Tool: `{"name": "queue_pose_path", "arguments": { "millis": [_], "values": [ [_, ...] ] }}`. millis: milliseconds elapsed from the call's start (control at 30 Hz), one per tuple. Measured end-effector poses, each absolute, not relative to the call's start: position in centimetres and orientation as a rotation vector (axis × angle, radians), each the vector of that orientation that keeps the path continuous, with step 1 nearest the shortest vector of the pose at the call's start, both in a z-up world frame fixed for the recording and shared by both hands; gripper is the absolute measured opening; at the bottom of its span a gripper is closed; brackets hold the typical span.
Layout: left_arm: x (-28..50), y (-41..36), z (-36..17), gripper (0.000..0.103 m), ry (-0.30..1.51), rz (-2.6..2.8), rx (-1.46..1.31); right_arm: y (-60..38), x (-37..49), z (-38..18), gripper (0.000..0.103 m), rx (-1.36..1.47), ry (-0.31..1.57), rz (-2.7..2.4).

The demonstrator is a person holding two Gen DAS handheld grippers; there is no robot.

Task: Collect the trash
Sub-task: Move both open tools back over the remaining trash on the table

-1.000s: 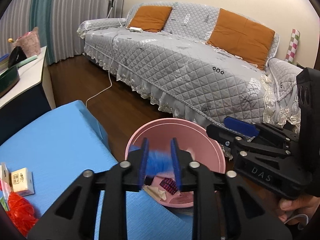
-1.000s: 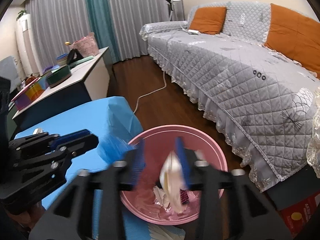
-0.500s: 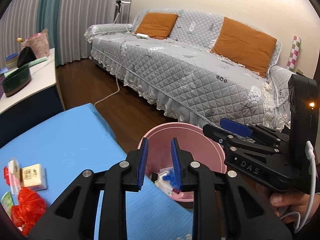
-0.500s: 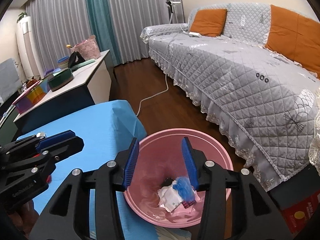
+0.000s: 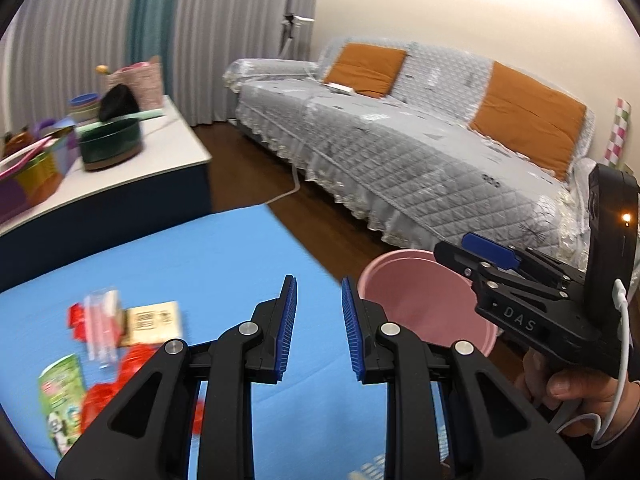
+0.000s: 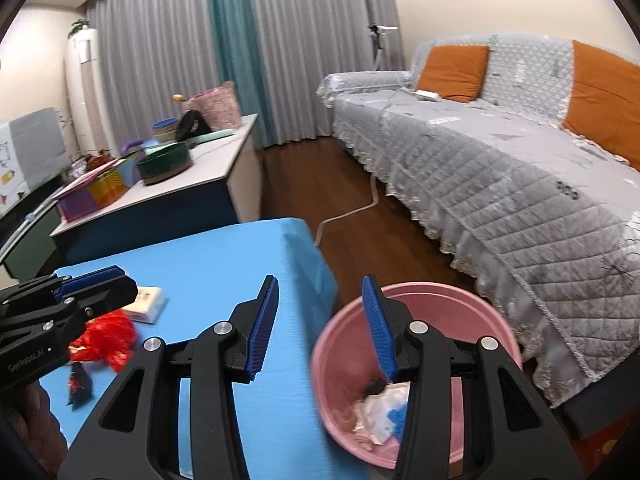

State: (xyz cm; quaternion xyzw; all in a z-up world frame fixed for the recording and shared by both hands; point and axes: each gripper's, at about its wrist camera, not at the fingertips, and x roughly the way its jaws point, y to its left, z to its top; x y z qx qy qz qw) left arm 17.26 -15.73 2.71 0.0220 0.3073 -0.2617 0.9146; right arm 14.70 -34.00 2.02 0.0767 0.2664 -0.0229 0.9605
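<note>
A grey quilted sofa with orange cushions filled the right of both views, and a blue-covered table took the lower left, with a pink bin beside its right edge holding crumpled paper trash at lower centre of the right wrist view. More trash lay at the lower left of the left wrist view: a red bag, a small white box and a green packet. The left gripper and the right gripper each had their blue pads spread apart with nothing between them.

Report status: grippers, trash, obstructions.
Left gripper and right gripper open, empty. Pink bin holds scraps; red wrapper and packets on blue table. Nothing blocking.
</note>
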Motion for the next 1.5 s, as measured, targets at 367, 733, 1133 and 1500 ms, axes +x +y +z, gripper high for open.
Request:
{"name": "queue_pose_path", "arguments": {
  "millis": [367,733,1133,1500],
  "values": [
    [16.1,-7.4,2.9,0.024,0.616,-0.366,0.047,-24.7,16.6,1.7,0.044,0.094,0.565,0.192],
    [14.4,2.4,1.1,0.024,0.664,-0.175,0.021,-17.2,18.5,-0.6,0.048,0.071,0.661,0.354],
    [14.6,6.4,-5.3,0.045,0.872,-0.109,0.107,-13.8,19.9,-2.8,0.057,0.073,0.767,0.410],
    [15.6,5.6,-7.2,0.052,0.925,-0.060,0.220,-14.1,20.1,-3.2,0.057,0.067,0.789,0.409]
  ]
}}
